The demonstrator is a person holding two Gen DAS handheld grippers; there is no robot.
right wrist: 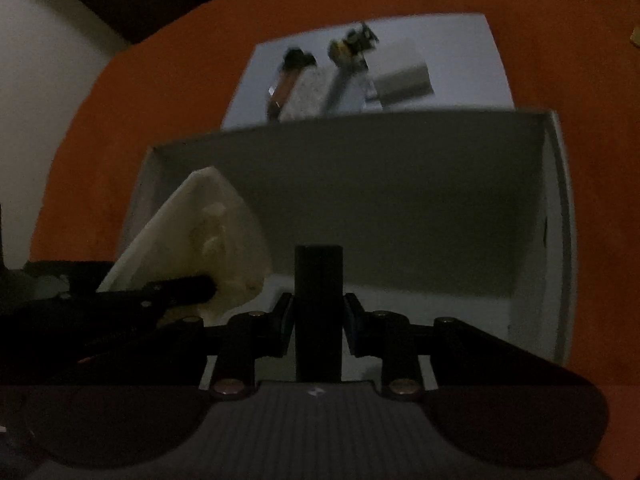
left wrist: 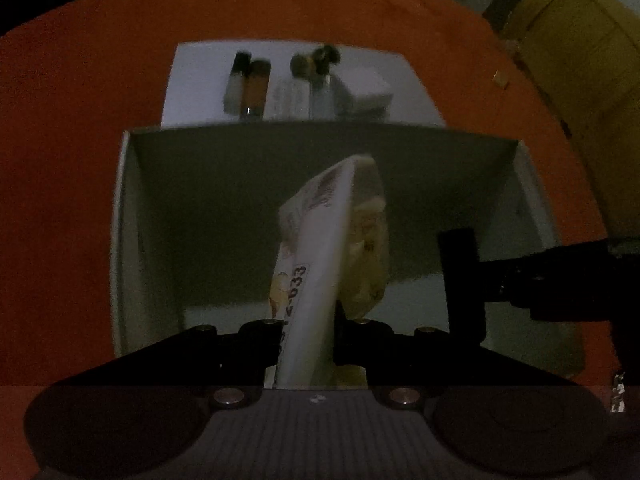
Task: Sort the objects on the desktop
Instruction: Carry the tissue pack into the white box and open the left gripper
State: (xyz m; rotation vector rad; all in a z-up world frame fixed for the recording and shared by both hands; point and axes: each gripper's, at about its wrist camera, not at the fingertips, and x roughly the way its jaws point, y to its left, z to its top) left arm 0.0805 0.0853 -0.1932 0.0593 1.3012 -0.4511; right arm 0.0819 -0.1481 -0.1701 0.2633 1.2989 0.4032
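Note:
In the left wrist view my left gripper (left wrist: 306, 340) is shut on a flat white packet (left wrist: 320, 240) with printed lettering and a pale clear wrapper. It tilts up over an open white box (left wrist: 224, 208). From the right, my right gripper (left wrist: 494, 280) reaches in, shut on a black rectangular block (left wrist: 460, 280) held upright over the same box. In the right wrist view the right gripper (right wrist: 319, 320) clamps the black block (right wrist: 319, 280) above the white box (right wrist: 400, 200). The left gripper (right wrist: 208, 284) with the packet (right wrist: 192, 232) is at the left.
Behind the box lies a white sheet (left wrist: 192, 80) with several pens and tubes (left wrist: 248, 84) and a small white carton (left wrist: 364, 88). The orange tabletop (left wrist: 60, 160) surrounds everything. A yellow cabinet (left wrist: 580, 60) stands at the far right. The scene is dim.

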